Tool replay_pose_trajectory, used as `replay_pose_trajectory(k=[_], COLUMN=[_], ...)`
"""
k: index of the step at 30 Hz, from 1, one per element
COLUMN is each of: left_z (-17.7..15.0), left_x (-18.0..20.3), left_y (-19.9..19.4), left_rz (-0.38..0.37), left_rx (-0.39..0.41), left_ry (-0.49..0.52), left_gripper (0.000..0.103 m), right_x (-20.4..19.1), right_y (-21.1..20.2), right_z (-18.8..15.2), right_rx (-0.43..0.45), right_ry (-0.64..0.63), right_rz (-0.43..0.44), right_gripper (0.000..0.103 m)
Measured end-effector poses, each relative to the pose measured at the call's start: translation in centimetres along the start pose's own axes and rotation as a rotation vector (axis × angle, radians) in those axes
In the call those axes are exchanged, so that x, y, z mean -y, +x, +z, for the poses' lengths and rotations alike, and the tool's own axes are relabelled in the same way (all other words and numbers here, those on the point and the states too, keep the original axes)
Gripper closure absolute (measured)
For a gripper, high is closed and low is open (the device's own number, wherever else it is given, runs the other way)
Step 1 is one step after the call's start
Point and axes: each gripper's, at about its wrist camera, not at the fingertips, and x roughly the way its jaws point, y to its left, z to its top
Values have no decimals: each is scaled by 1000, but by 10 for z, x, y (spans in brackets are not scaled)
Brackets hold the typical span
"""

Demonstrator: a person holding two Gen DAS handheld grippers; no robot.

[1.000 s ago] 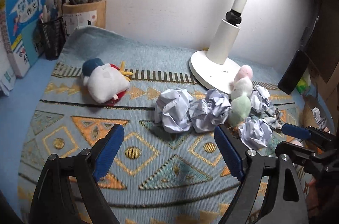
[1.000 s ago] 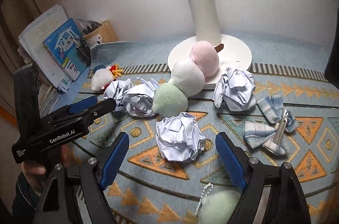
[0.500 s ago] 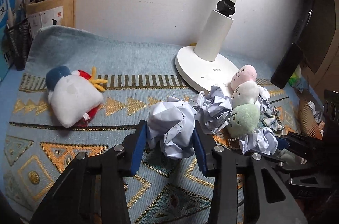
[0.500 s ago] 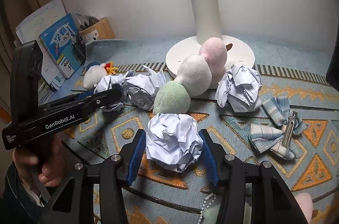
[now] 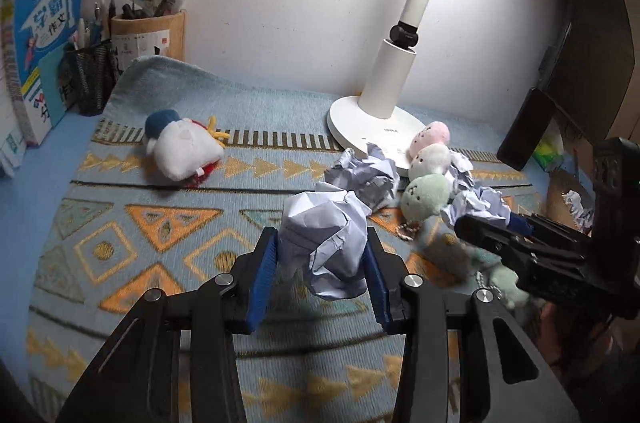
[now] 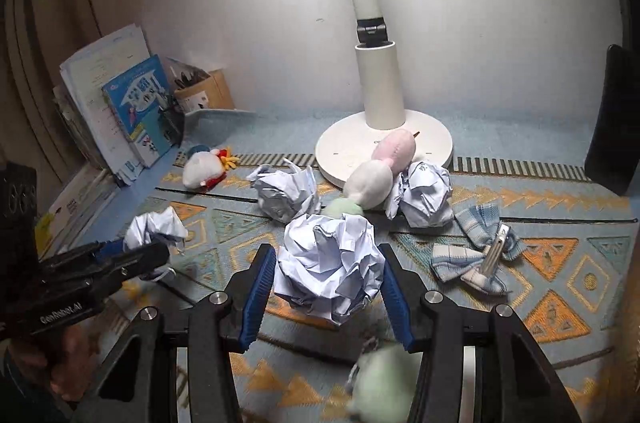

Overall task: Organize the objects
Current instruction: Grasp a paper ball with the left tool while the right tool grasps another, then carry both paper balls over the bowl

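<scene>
My left gripper [image 5: 320,279] is shut on a crumpled paper ball [image 5: 326,243] and holds it above the patterned mat [image 5: 140,223]. My right gripper [image 6: 326,295] is shut on another crumpled paper ball [image 6: 330,267], also lifted. The left gripper and its ball [image 6: 154,225] show at the left of the right wrist view. Two more paper balls lie on the mat, one [image 6: 286,193] left of and one [image 6: 424,197] right of a pink, white and green dumpling plush [image 6: 370,181]. A white chick plush [image 5: 182,149] lies at the far left.
A white desk lamp [image 5: 384,103] stands at the back. Books [image 5: 38,51] and pen holders [image 5: 148,31] stand at the back left. A blue plaid bow clip [image 6: 478,251] lies on the right. A pale green plush [image 6: 380,383] lies under my right gripper.
Both grippers closed on their paper balls and lifted them off the mat. A second ago both were open above the balls.
</scene>
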Motion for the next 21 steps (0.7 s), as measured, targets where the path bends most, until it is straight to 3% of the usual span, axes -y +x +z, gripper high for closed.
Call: replay_pose_trajectory(k=[5, 10, 12, 18, 21], left_z=[-39, -74, -83, -95, -101], left_x=[16, 39, 51, 71, 72], left_y=[-40, -55, -59, -55, -51], left_rz=[-1, -22, -26, -14, 22], left_rx=[8, 1, 2, 10, 12], left_ry=[-36, -46, -40, -57, -59], left_gripper=[65, 65, 65, 64, 64], right_x=[-4, 14, 24, 26, 23], right_y=[-53, -59, -54, -52, -51], right_z=[-46, -87, -92, -94, -96], right_rx=[-36, -111, -150, -160, -164], right_ry=[-49, -23, 8, 16, 4], right_rz=[-12, -51, -46, -7, -16], right_gripper=[53, 53, 53, 53, 39])
